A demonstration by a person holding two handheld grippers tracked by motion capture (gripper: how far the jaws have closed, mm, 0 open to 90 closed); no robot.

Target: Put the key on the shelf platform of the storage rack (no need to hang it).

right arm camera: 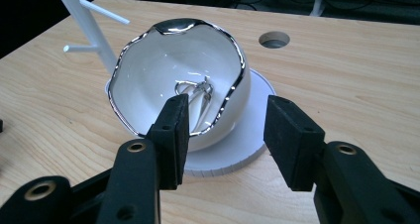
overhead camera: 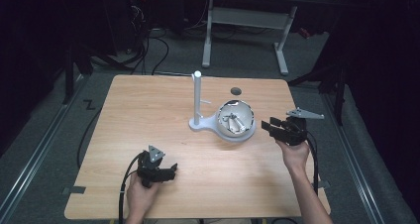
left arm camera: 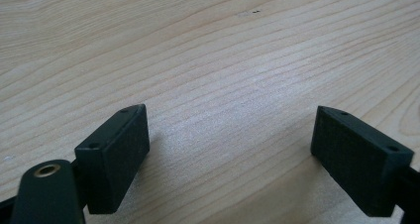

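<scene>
White bowl point(right arm camera: 178, 80) sits just beyond the right gripper's point(right arm camera: 228, 135) parted jaws

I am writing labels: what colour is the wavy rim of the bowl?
The bowl is white with a shiny silver rim; the right gripper view shows it best.

The bowl point(overhead camera: 236, 121) sits on the round base point(overhead camera: 245, 133) of a stand point(overhead camera: 197, 101) near the table's point(overhead camera: 148, 100) middle, a metal piece point(right arm camera: 194, 92) in it, the post left of it and a hole point(overhead camera: 236, 90) behind, toward the far edge.
</scene>
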